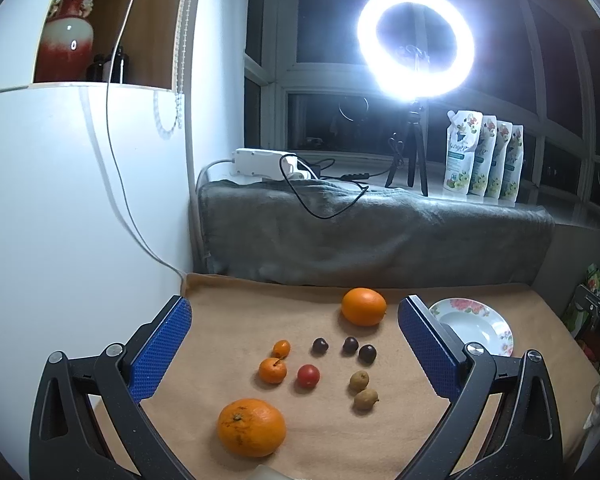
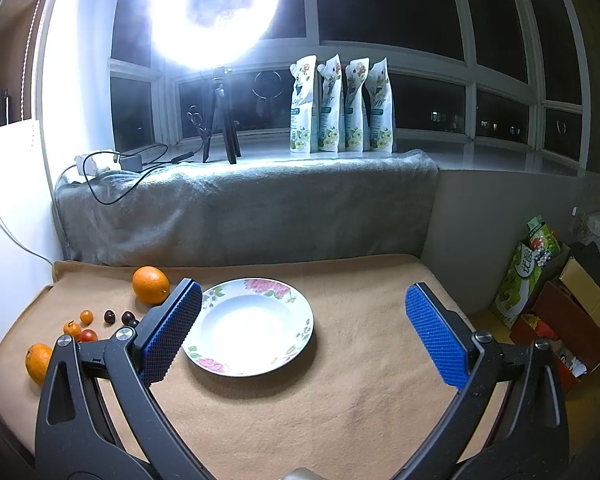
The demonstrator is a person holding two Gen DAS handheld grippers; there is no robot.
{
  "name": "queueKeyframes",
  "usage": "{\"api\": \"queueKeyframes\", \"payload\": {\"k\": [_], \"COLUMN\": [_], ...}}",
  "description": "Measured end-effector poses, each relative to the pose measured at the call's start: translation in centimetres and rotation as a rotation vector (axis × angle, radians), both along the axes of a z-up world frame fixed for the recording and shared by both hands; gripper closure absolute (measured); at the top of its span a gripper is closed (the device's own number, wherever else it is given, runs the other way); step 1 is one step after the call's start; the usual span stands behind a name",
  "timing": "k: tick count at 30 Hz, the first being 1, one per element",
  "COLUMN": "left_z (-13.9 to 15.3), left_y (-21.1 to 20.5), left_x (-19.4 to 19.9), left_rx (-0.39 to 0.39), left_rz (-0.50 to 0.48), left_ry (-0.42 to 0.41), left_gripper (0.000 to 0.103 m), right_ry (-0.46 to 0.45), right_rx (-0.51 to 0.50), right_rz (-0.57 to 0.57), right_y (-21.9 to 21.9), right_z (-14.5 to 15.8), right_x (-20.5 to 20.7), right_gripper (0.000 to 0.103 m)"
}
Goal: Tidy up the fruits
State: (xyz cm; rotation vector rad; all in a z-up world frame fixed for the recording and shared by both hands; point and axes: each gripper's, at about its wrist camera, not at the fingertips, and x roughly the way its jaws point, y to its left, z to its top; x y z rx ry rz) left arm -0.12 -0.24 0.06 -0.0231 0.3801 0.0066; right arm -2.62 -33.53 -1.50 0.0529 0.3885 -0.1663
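Spread wide and holding nothing, left gripper (image 1: 296, 344) and right gripper (image 2: 304, 332) above loose fruit: firm orange (image 1: 363, 306) likely best pinched across its middle, cherries (image 1: 350, 344) probably soft and slippery, plate (image 2: 300, 300) breakable

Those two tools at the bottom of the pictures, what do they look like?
Both look alike: the left tool and the right tool each have black, angular arms with triangular cut-outs and silver screws, ending in two flat fingers faced with bumpy blue pads.

Ring light (image 1: 415, 42) on tripod ahead of me, dark windows (image 2: 384, 0), grey blanket (image 2: 244, 212) over sill, tan-clothed surface (image 2: 340, 400), white wall (image 1: 80, 200) left.
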Motion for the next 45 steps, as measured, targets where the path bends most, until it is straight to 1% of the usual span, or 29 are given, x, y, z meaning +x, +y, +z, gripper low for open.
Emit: {"api": "queueKeyframes", "payload": {"k": [37,45], "left_z": [0.01,-0.02], "left_y": [-0.36,-0.36], "left_x": [0.4,0.37], "left_rx": [0.001,0.001], "left_rz": [-0.005,-0.005], "left_ry": [0.001,0.001], "left_gripper": [0.0,0.001], "right_ry": [-0.002,0.0], "right_rx": [-0.003,-0.005], "right_rz": [0.0,0.006], "right_y": [0.22,0.83], "right_z": [-0.16,-0.28], "right_x": [0.1,0.2], "right_gripper": [0.0,0.0]}}
